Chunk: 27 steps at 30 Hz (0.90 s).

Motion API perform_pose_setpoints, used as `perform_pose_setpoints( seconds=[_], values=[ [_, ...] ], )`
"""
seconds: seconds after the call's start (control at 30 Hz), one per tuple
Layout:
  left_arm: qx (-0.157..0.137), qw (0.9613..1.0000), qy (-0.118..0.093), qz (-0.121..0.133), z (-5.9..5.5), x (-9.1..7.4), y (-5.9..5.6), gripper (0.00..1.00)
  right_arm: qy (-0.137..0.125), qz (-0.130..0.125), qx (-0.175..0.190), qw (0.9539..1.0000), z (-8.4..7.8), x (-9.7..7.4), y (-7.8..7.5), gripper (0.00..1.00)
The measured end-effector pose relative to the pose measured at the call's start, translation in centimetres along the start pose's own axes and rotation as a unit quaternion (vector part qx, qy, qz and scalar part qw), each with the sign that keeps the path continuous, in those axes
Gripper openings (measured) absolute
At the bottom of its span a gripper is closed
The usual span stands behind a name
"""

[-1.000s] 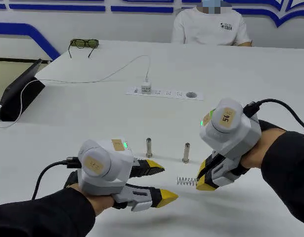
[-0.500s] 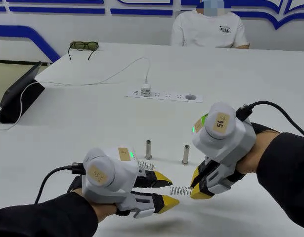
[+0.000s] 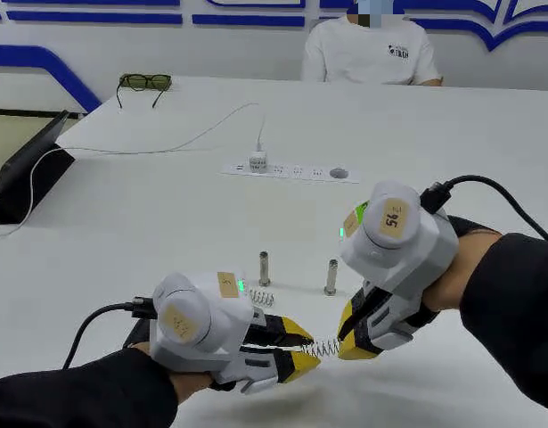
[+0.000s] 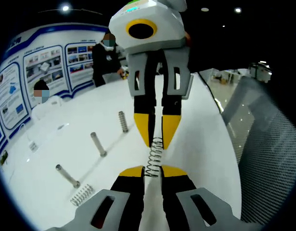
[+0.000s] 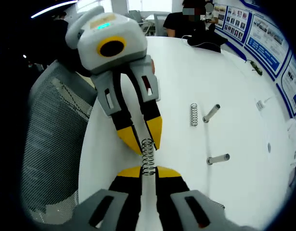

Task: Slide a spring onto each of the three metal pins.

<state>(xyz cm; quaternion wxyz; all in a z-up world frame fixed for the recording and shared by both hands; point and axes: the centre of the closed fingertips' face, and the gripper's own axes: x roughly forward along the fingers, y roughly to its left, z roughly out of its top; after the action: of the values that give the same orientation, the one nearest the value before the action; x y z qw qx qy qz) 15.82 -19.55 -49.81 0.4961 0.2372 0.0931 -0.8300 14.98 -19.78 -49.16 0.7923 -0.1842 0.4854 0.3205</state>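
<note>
The right hand-held gripper (image 5: 148, 172) has its jaws pinched almost together on one end of a spring (image 5: 147, 156). The left hand-held gripper (image 4: 152, 172) faces it tip to tip, with its jaws drawn in onto the other end. The spring bridges the short gap between the two pairs of yellow tips, just above the white surface (image 3: 167, 205).

Just beyond the left hand-held gripper, a loose spring (image 3: 261, 298) lies flat on the surface. Right behind it the first pin (image 3: 264, 267) stands upright and bare. The second pin (image 3: 331, 276), also bare, stands just beyond the right hand-held gripper's tips. In the left gripper view a third pin (image 4: 122, 121) stands beside the right hand-held gripper. Its shaft looks ribbed, though whether a spring sits on it cannot be told.

Farther out lies a power strip (image 3: 291, 169).
</note>
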Motion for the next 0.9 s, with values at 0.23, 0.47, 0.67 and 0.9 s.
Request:
perform_pose_setpoints(
  seconds=[0.23,0.47,0.67,0.9],
  values=[
    [0.000,1.0000,0.004,-0.001,-0.3,0.1,-0.2,0.12,-0.018,-0.003,-0.013,0.9997,1.7,-0.6,0.2,0.11],
    [0.001,1.0000,0.005,0.002,-0.2,0.1,-0.2,0.11,-0.030,-0.005,-0.023,0.9993,3.0,-0.8,0.2,0.11],
    [0.000,1.0000,0.003,0.004,-0.1,0.0,-0.2,0.11,-0.035,-0.006,-0.032,0.9988,3.9,-0.7,0.4,0.11],
    [-0.003,1.0000,0.000,0.006,0.0,0.0,-0.2,0.11,-0.040,-0.005,-0.037,0.9985,4.4,-0.7,0.5,0.11]
  ],
)
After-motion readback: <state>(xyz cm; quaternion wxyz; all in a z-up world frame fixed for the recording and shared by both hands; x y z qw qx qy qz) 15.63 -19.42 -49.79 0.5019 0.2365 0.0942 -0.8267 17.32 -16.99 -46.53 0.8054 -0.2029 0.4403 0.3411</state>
